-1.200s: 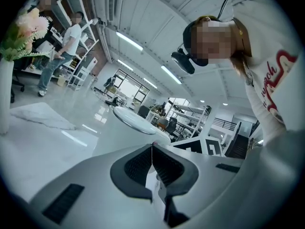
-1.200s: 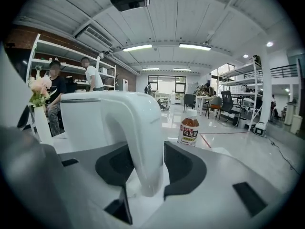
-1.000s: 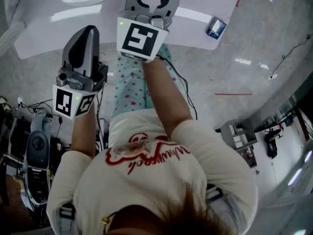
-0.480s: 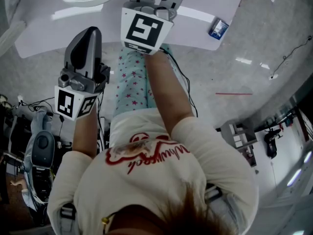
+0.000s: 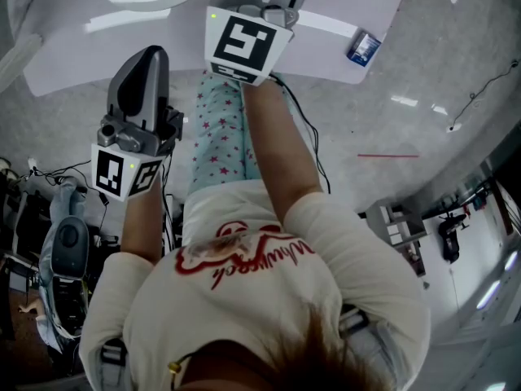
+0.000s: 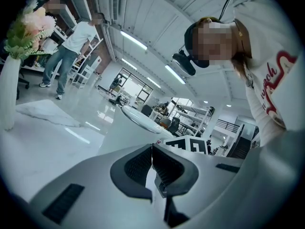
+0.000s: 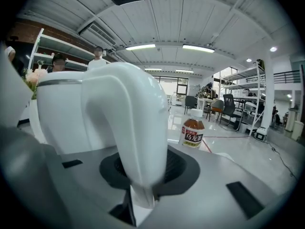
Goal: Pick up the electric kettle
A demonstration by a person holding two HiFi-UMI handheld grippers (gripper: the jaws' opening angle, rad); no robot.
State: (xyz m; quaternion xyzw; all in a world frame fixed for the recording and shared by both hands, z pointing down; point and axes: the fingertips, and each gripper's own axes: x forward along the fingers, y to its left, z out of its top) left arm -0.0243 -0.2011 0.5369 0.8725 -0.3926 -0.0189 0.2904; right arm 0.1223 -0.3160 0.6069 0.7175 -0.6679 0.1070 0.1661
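White plastic electric kettle (image 7: 62, 104) stands at the far side of the pale glossy tabletop (image 5: 334, 6), just left of the right gripper (image 7: 143, 168), whose jaws enclose the kettle's curved white handle (image 7: 131, 123). In the right gripper view the handle fills the space between the two ribbed pads, which appear to bear on it from both sides at roughly half opening. The jaws have just been closing with the handle between them. The left gripper (image 6: 151, 159) hangs at the near left, short of the table edge, its pads pressed together on nothing. To the right and farther off stand a brown tea bottle with a white cap (image 7: 192, 131) and, in the head view, a small blue packet (image 5: 361, 46). Progress, as judged from these views: approach and grasp of the handle look complete or nearly so, while the lift itself remains, since nothing shows the kettle clear of the tabletop. Compared with the earlier head views, the right gripper has advanced slightly toward the far side, so that more of its jaws run out of the top of the picture. The left gripper keeps its place.
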